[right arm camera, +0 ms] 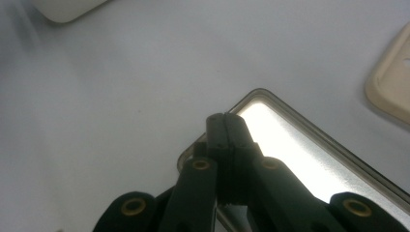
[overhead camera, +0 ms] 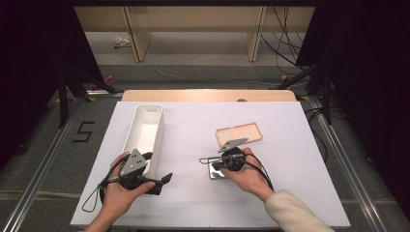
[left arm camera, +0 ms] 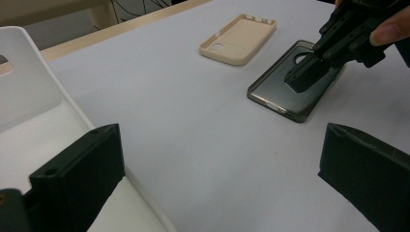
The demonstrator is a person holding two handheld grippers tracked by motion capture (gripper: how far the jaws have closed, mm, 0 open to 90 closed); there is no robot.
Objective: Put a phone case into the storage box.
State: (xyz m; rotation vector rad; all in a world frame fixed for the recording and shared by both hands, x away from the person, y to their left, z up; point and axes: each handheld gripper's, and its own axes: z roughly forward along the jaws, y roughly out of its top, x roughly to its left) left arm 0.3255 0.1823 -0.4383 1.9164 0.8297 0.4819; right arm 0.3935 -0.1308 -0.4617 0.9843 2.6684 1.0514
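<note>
Currently the right gripper (left arm camera: 309, 72) has its jaws pressed together with nothing between them, tips down over the grey case (left arm camera: 295, 82), which lies flat on the white table (overhead camera: 193, 145) at near centre-right. Beige case (overhead camera: 239, 134) lies just beyond it, apart. Left gripper (left arm camera: 217, 179) rests at near left beside the white bin (overhead camera: 145, 130), jaws spread wide, holding nothing.
</note>
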